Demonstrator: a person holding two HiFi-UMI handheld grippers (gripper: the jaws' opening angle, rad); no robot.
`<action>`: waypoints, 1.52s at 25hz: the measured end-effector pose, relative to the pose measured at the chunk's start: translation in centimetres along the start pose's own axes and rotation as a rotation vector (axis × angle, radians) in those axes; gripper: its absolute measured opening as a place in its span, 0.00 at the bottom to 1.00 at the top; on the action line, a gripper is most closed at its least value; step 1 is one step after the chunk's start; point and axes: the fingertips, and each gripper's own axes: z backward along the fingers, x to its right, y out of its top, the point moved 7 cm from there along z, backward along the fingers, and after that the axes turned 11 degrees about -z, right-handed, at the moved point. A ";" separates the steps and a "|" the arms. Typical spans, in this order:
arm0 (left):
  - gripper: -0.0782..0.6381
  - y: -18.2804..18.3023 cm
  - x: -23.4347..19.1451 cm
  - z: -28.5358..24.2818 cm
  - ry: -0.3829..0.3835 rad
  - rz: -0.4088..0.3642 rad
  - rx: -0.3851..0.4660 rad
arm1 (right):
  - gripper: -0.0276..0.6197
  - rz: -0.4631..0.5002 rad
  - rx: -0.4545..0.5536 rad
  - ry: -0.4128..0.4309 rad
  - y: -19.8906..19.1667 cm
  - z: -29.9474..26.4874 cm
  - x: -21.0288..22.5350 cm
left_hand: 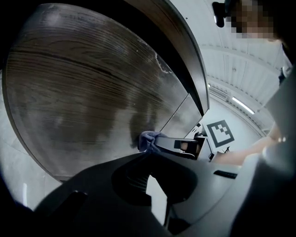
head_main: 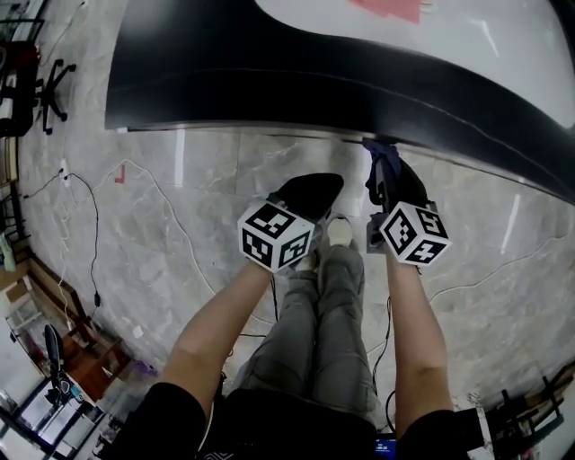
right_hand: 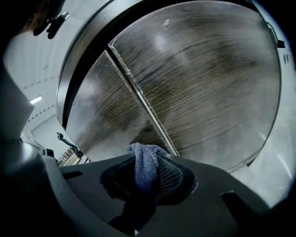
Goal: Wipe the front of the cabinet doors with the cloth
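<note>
A blue cloth (right_hand: 144, 167) is clamped in my right gripper (right_hand: 146, 156), and its bunched end touches the dark wood-grain cabinet front just left of the seam (right_hand: 143, 107) between two doors. The right door (right_hand: 208, 78) fills most of the right gripper view, with the left door (right_hand: 104, 113) beside it. In the head view the cloth (head_main: 382, 154) meets the cabinet's dark front edge (head_main: 269, 85) ahead of the right gripper (head_main: 393, 184). My left gripper (head_main: 310, 193) hangs lower and to the left, jaws close together with nothing in them. Its view shows the door (left_hand: 83, 92) and the cloth (left_hand: 147, 138).
Grey marble floor (head_main: 180, 225) lies under me, crossed by thin cables (head_main: 94, 235). A black chair (head_main: 49, 85) stands at the far left. A red sheet (head_main: 391, 7) lies on the cabinet's white top. My own legs and shoes (head_main: 340, 232) are between the grippers.
</note>
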 end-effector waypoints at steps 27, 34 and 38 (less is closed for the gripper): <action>0.11 -1.7 3.3 12.8 0.013 -0.064 0.041 | 0.17 0.038 0.121 0.080 -3.0 10.1 -11.9; 0.11 -1.0 5.0 13.0 0.001 -0.118 0.070 | 0.17 0.061 0.149 0.104 -1.8 11.7 -12.8; 0.11 -0.4 4.9 12.0 0.029 -0.089 0.086 | 0.17 0.035 0.153 0.112 -0.9 11.8 -11.7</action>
